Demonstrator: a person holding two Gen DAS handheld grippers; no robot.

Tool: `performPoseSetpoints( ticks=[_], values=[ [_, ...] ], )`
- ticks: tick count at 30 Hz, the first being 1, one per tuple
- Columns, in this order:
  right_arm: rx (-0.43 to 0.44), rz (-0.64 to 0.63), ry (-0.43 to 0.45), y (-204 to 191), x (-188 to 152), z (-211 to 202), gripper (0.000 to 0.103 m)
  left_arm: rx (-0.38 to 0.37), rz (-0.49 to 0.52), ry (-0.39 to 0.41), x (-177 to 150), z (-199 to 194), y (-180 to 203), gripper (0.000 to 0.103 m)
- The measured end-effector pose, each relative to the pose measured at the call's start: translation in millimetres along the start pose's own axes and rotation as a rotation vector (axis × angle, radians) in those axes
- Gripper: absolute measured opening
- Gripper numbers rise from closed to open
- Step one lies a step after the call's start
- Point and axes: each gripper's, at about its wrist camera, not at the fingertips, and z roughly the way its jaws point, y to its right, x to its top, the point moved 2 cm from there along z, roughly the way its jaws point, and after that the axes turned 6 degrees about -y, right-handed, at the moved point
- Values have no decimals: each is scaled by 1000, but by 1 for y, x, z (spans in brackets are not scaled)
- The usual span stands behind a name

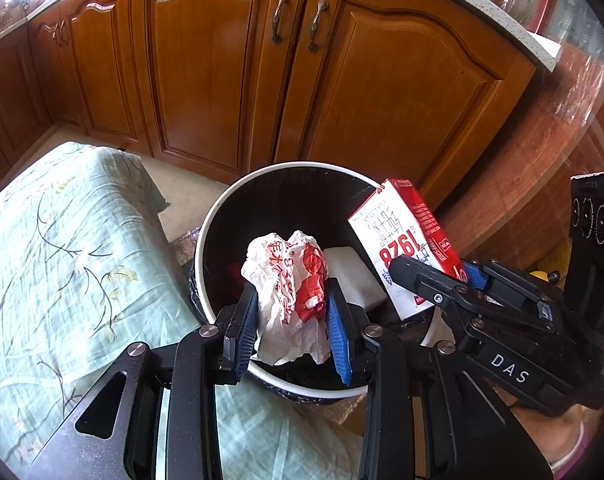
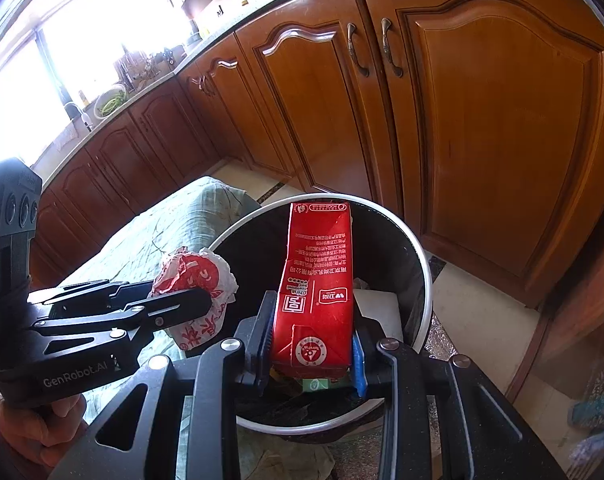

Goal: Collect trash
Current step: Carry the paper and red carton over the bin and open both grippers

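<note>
My left gripper (image 1: 292, 320) is shut on a crumpled white and red wrapper (image 1: 290, 280) and holds it over the open black trash bin (image 1: 206, 232) with a white rim. My right gripper (image 2: 311, 344) is shut on a red and white milk carton (image 2: 315, 280) and holds it over the same bin (image 2: 421, 264). In the left wrist view the carton (image 1: 401, 240) and right gripper (image 1: 437, 280) are at the bin's right side. In the right wrist view the wrapper (image 2: 198, 280) and left gripper (image 2: 206, 300) are at the bin's left side. A white flat piece (image 1: 349, 268) lies inside the bin.
A surface covered with a pale green floral cloth (image 1: 62, 260) stands left of the bin. Wooden kitchen cabinets (image 1: 222, 80) stand close behind it. Tiled floor (image 2: 481, 320) shows to the right of the bin.
</note>
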Motion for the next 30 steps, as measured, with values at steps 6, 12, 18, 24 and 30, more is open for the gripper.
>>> performPoseSetpoints(
  ticks=[6, 12, 18, 24, 30],
  values=[
    [-11, -11, -33, 2, 5, 8, 31, 13, 3, -25, 8, 13, 1, 31],
    [-19, -12, -55, 4, 7, 14, 31, 21, 8, -34, 12, 22, 5, 32],
    [-23, -11, -66, 7, 7, 15, 31, 26, 7, -34, 13, 26, 9, 34],
    [-29, -5, -66, 9, 8, 14, 31, 28, 8, -22, 15, 26, 10, 35],
    [-3, 37, -56, 17, 10, 12, 39, 31, 18, -18, 14, 21, 10, 51]
  ],
)
